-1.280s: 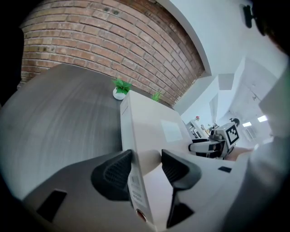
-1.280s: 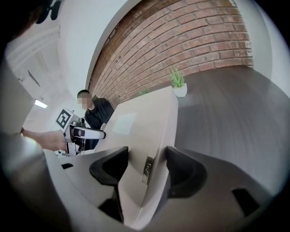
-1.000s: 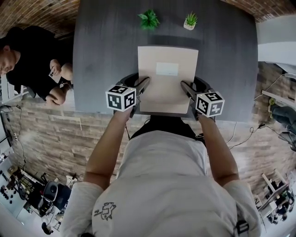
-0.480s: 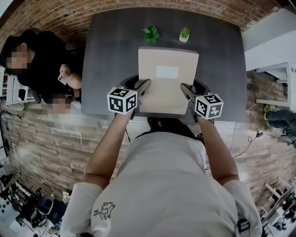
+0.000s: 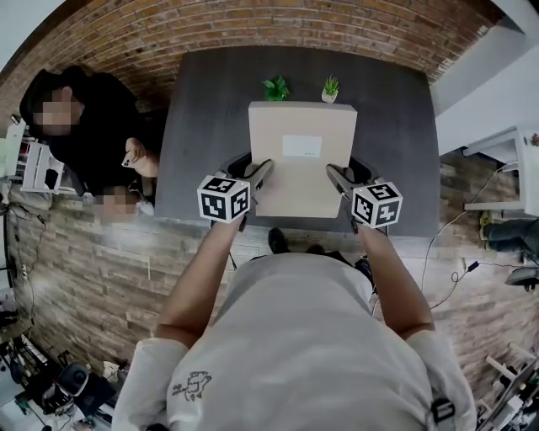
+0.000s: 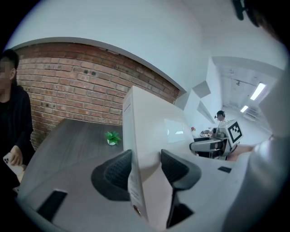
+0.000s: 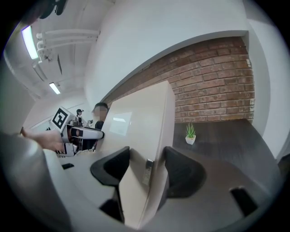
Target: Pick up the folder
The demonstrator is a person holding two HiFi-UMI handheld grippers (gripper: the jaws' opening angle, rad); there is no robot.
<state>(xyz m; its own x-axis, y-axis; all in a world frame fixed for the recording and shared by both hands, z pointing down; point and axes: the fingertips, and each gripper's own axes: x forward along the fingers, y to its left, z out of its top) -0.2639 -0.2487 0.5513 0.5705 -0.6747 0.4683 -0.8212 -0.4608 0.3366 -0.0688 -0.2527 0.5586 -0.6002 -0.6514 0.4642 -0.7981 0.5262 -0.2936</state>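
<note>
Head view: the folder is held by its 2 side edges, apparently clear of the tabletop.

Nearest the body, the left gripper is clamped on the folder's left edge and the right gripper on its right edge, both towards the near end; in the gripper views each edge is seen pinched between ribbed pads. The folder is judged thick, stiff and fairly light, as no sag is shown. Its smooth beige cover looks slippery, so a matched hold on opposite edges is judged best, clear of the small metal catch on the right edge. A pale label is borne on the cover. Beyond, a leafy potted plant and a spiky one are set on the tabletop, with a brick wall behind.
</note>
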